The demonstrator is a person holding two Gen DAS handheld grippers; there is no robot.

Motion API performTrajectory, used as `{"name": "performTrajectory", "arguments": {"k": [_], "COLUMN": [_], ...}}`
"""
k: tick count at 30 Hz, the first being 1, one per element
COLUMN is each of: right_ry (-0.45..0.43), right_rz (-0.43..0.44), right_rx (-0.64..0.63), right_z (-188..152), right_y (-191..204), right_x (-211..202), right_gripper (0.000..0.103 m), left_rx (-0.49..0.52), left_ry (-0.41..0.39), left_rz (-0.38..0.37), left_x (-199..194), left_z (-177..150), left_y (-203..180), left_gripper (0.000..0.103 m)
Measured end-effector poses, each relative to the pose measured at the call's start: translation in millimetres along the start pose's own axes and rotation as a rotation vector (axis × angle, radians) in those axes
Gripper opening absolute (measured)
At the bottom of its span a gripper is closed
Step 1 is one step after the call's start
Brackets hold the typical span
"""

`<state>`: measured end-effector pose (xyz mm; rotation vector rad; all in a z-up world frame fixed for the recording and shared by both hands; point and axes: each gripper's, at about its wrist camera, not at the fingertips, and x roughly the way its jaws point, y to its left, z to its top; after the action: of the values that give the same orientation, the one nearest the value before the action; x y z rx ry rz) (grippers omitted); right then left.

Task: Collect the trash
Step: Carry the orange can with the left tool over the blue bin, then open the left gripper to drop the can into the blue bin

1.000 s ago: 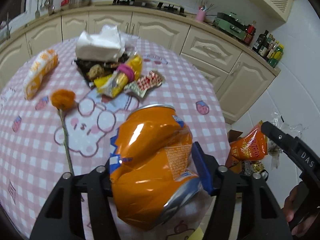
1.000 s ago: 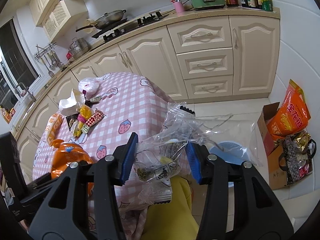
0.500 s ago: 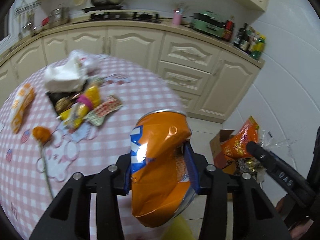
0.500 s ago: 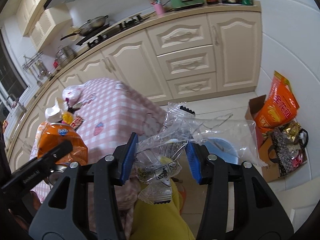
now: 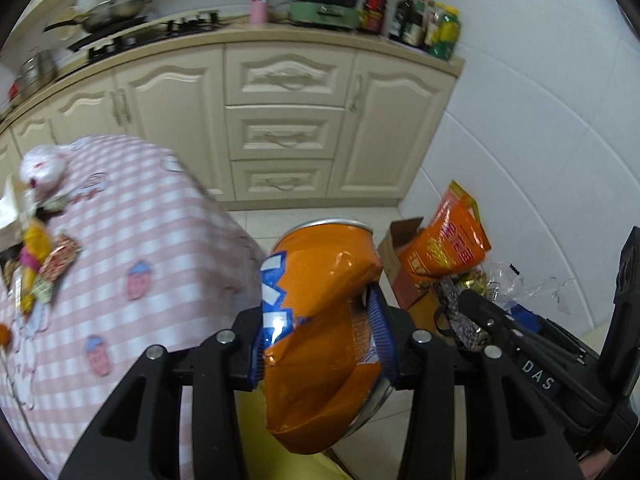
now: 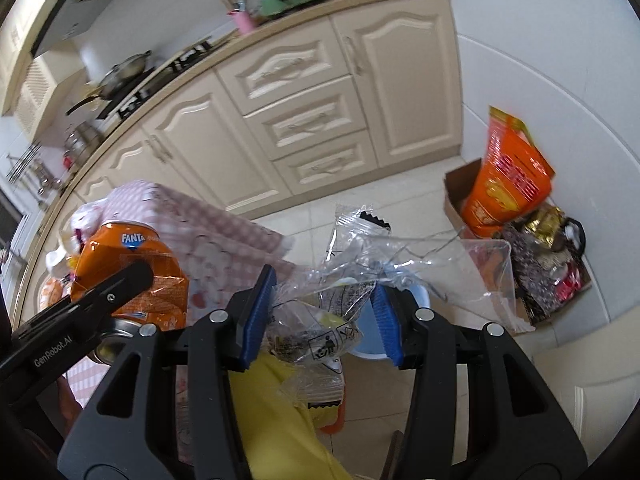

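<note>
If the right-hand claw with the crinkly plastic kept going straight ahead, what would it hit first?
Probably the pale blue bin on the floor, seen just beyond the right gripper and its clear plastic wrappers. Depth is hard to judge through the fisheye; nothing nearer shows in that line.

1. The crushed orange soda can [image 5: 320,332] sits between the jaws of the left gripper [image 5: 322,344], beyond the edge of the pink checked cloth table [image 5: 160,240].
2. The clear crumpled plastic wrapper [image 6: 320,320] sits between the jaws of the right gripper [image 6: 322,322], above the floor.
3. The brown cardboard box [image 6: 456,196] stands on the floor at the right, near the wall, with the orange printed bag [image 6: 508,184] in it.
4. The small snack wrappers [image 5: 40,264] lie on the table at the left.
</note>
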<state>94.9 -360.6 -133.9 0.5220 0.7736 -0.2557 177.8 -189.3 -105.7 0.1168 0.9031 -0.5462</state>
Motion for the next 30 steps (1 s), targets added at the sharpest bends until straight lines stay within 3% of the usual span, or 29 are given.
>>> {"name": "performTrajectory", "arguments": {"k": [14, 23, 26, 30], "right_ry": [0.118, 0.163, 0.178, 0.190], "right_rz": [-0.079, -0.098, -0.096, -0.088], "right_rx": [0.137, 0.173, 0.180, 0.181], "right_z": [9, 12, 11, 11], "right_y": [-75, -97, -100, -100], "right_x": [57, 81, 87, 93], "right_gripper": [0.047, 0.047, 0.047, 0.047], "left_rx": [0.062, 0.110, 0.118, 0.101], "left_ry": [0.192, 0.290, 0.330, 0.344], "left_rz": [0.009, 0.032, 0.056, 0.075], "left_x": [108, 163, 176, 183], "left_z": [11, 14, 13, 12], "left_y": [-50, -61, -60, -53], "left_gripper": [0.043, 0.045, 0.052, 0.052]}}
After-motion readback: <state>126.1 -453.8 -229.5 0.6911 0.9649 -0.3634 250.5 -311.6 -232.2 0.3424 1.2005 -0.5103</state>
